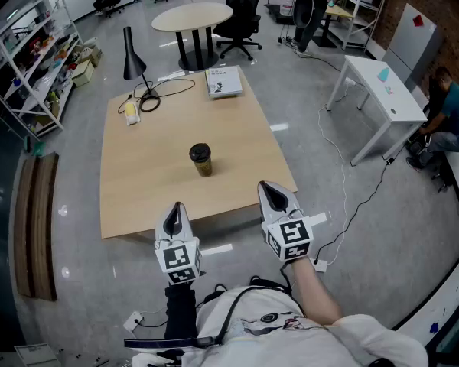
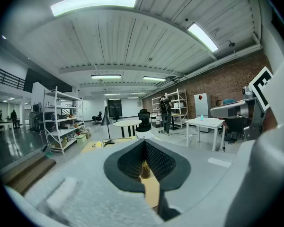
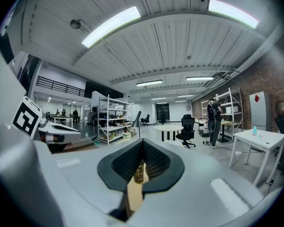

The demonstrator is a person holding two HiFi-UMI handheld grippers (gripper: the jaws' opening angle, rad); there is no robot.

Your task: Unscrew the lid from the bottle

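Bottle [image 1: 200, 160] upright on table [image 1: 138, 205], lid [image 1: 200, 151] on, clear of every edge, we find left gripper [image 1: 176, 212] and right gripper [image 1: 271, 194] clenched empty, short of the near edge

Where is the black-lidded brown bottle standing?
In the head view, the black-lidded brown bottle stands upright near the middle of the light wooden table, on the near side of the white book.

Ahead of me a black lamp [image 1: 131, 60] stood near the far left corner of the wooden table [image 1: 138, 197], and a book [image 1: 223, 81] lay at its far edge. Beyond, I saw a round table [image 1: 191, 16] with an office chair [image 1: 241, 10] just beside it, and a white table [image 1: 382, 90] off to the right.
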